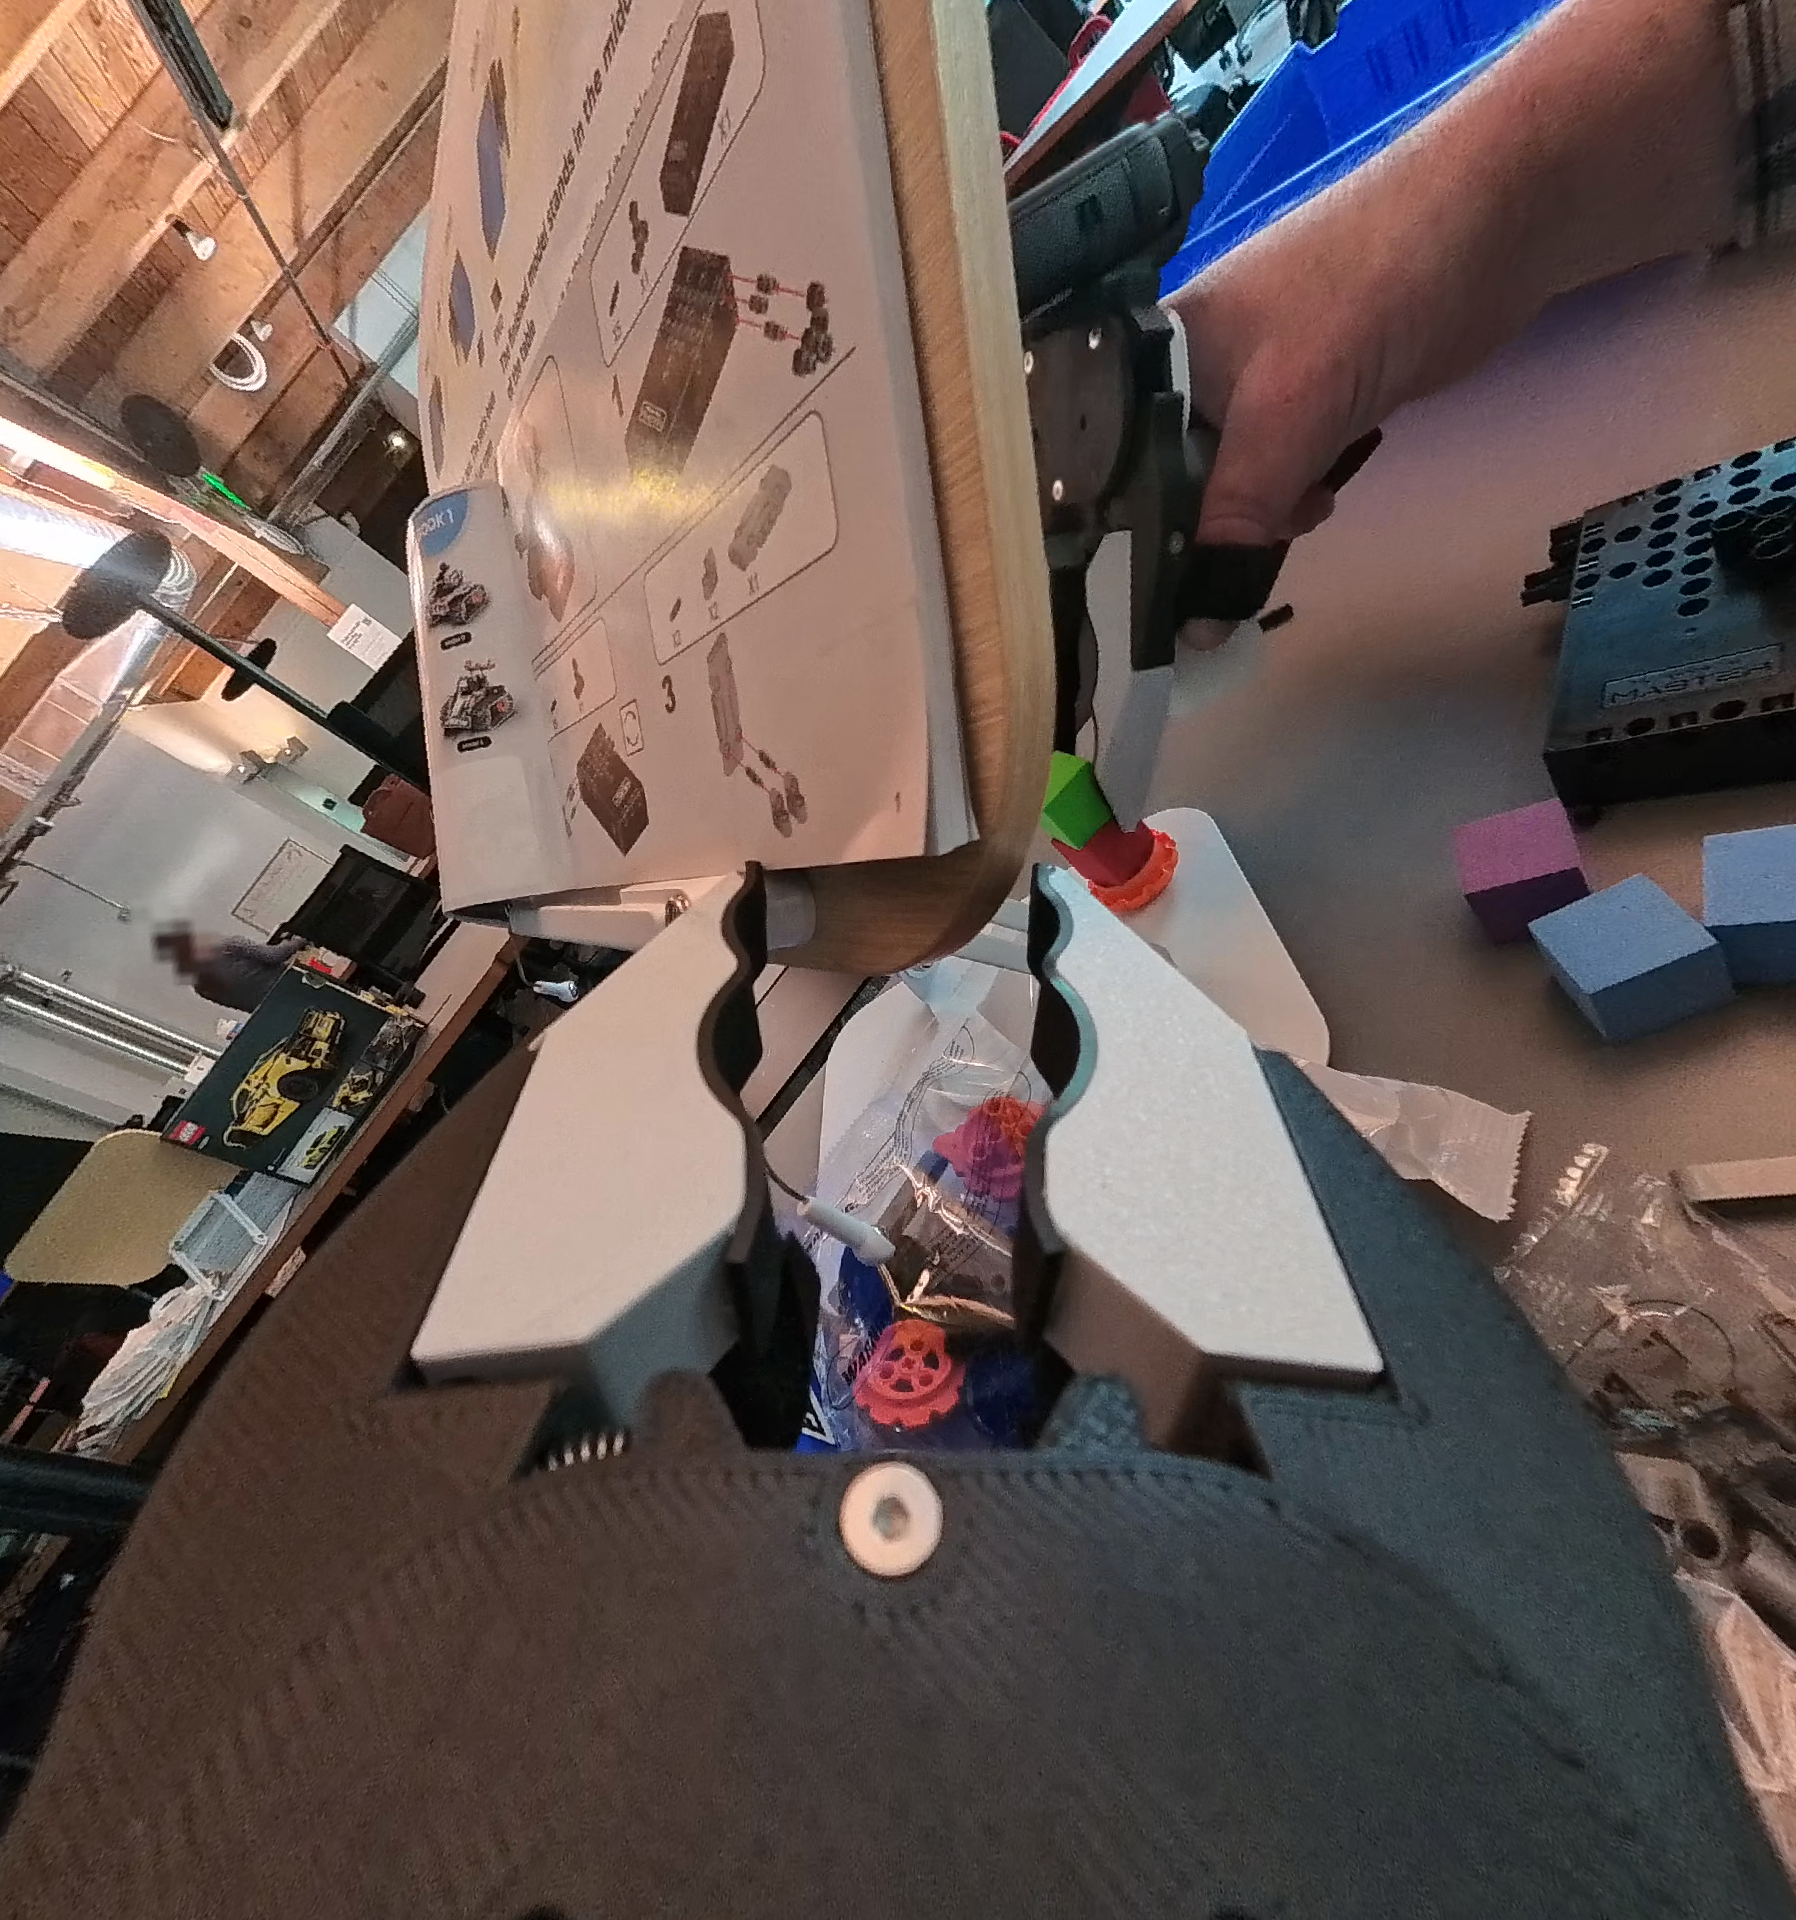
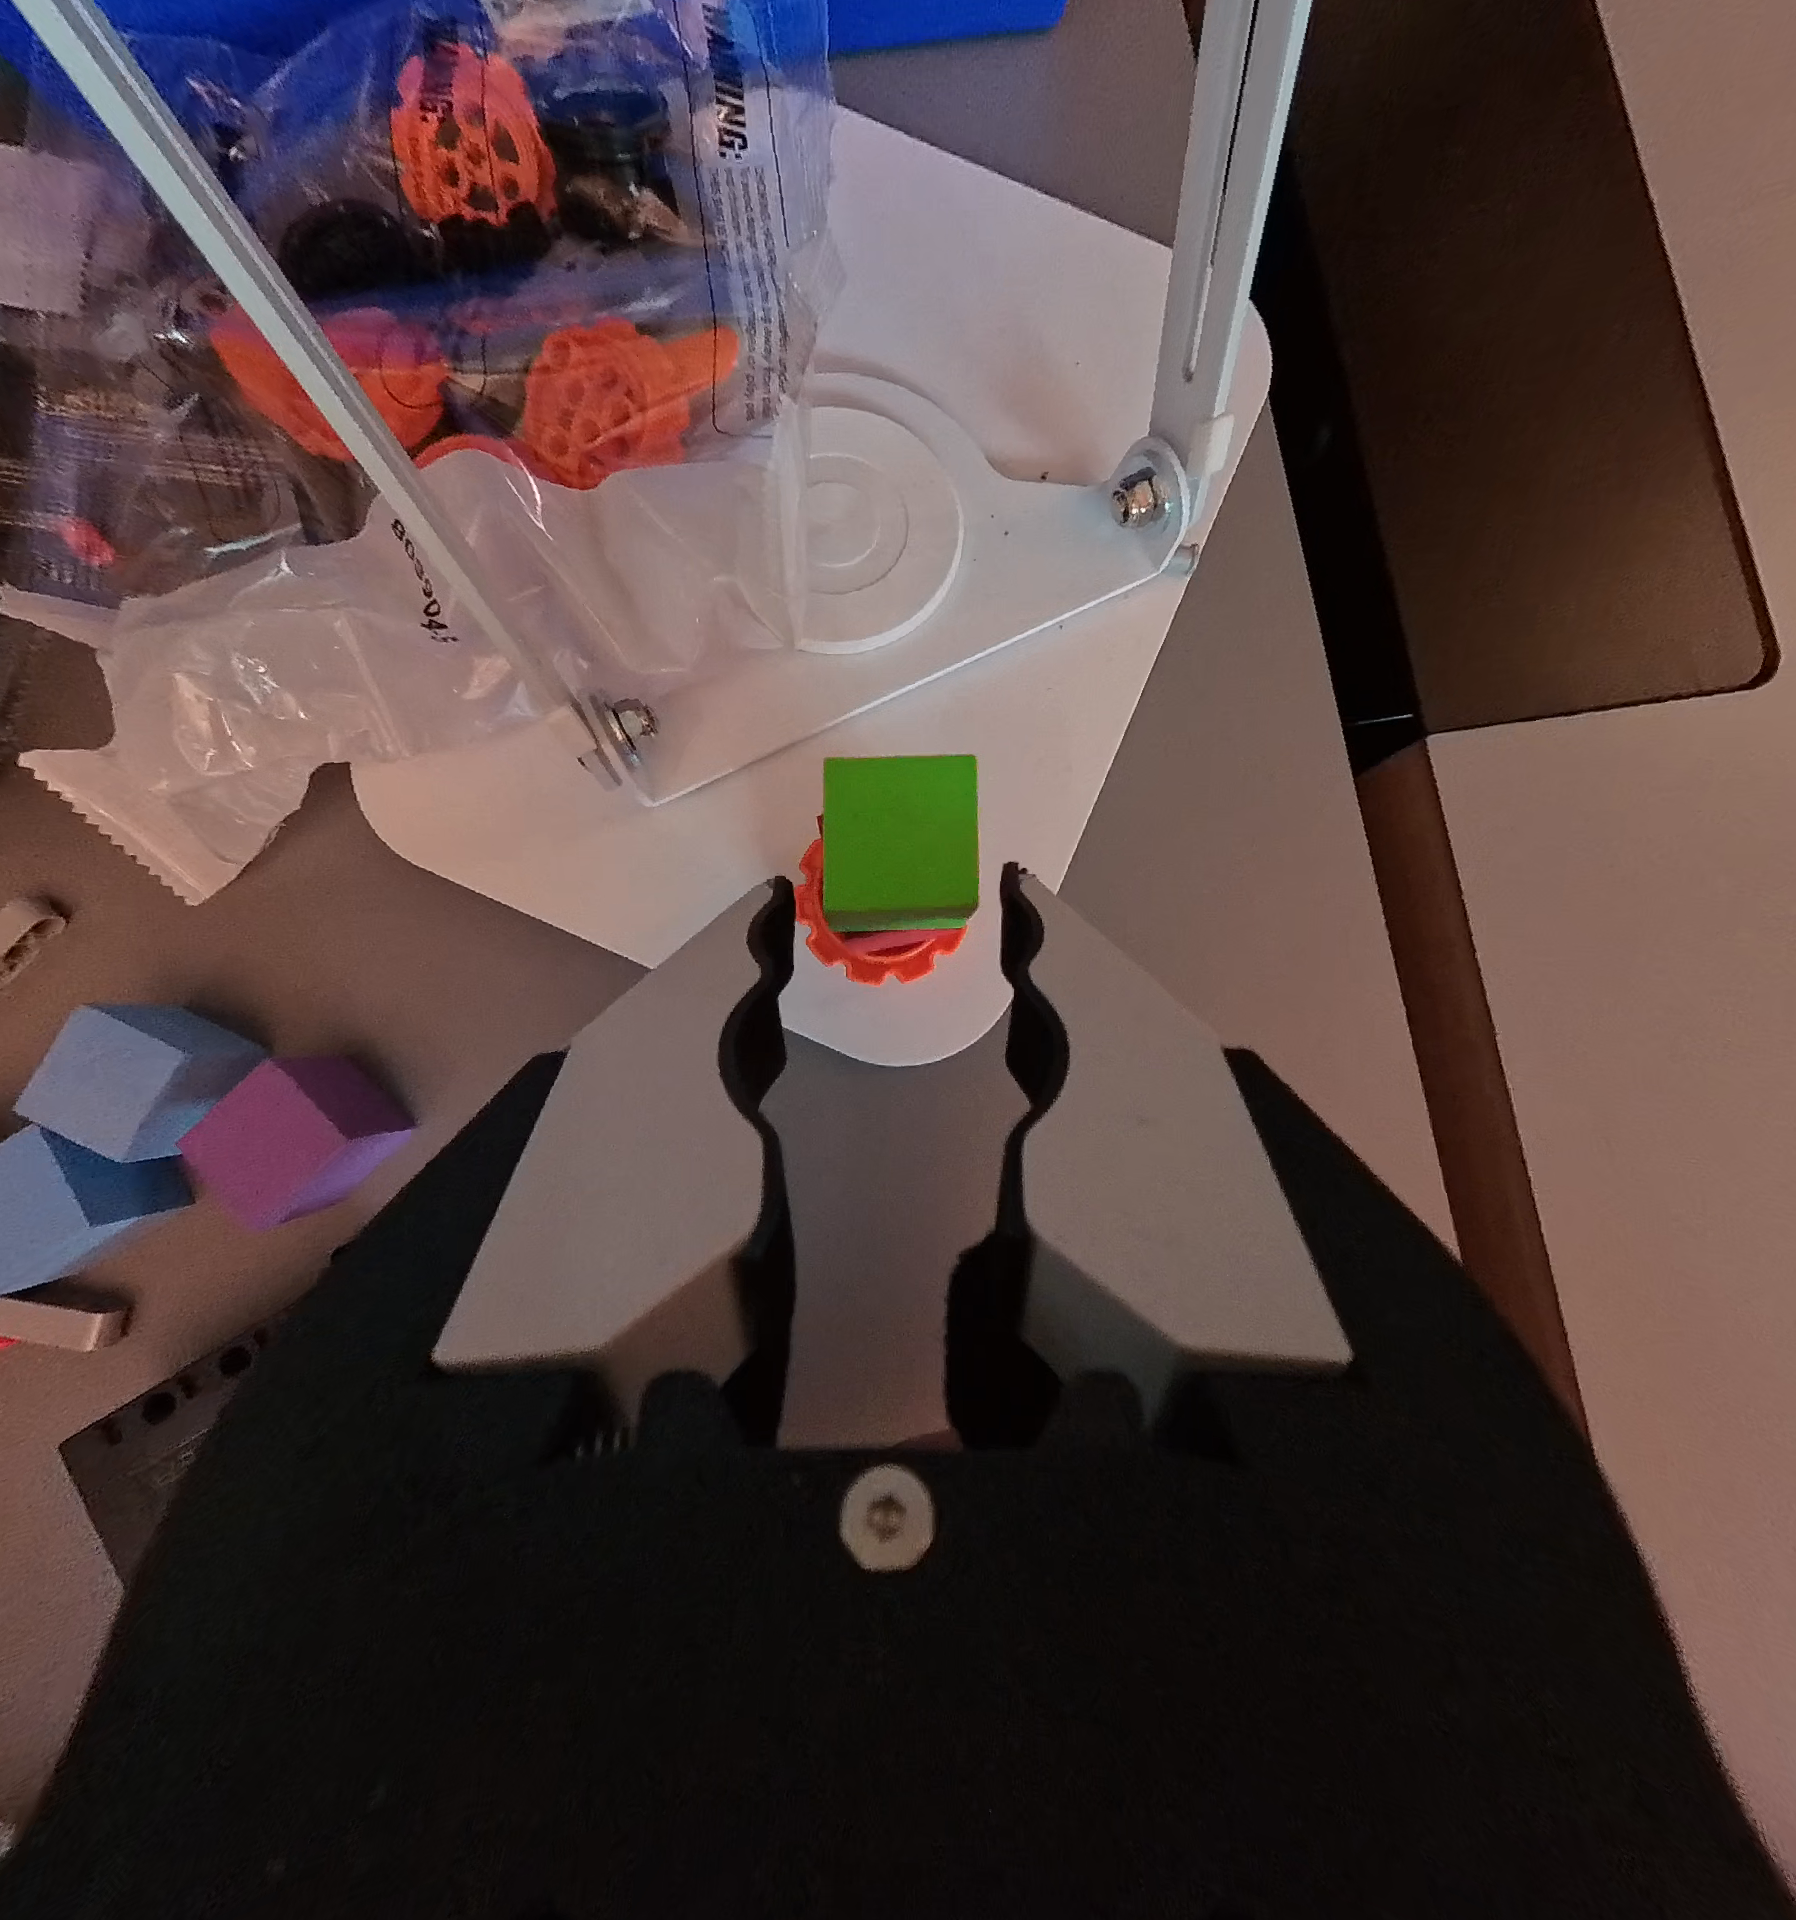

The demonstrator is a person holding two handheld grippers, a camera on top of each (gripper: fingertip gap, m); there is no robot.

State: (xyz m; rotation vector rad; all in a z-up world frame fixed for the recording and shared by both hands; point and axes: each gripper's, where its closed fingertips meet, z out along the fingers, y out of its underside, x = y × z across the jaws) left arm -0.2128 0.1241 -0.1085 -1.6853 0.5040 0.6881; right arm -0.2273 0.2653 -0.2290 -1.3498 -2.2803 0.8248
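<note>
A: Right gripper?
B: Jaws apart, empty. Green cube just ahead of tips, atop orange gear on white stand base.
A: Left gripper?
B: Apart too, empty; clear parts bag behind the gap. Printed booklet above, w/ writing.

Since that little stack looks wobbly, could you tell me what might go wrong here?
The green block sits on a narrow red piece atop an orange gear; the open right gripper, fingertips level with it, could knock it over. It stands near the white base's edge, so pieces may roll off.
</note>
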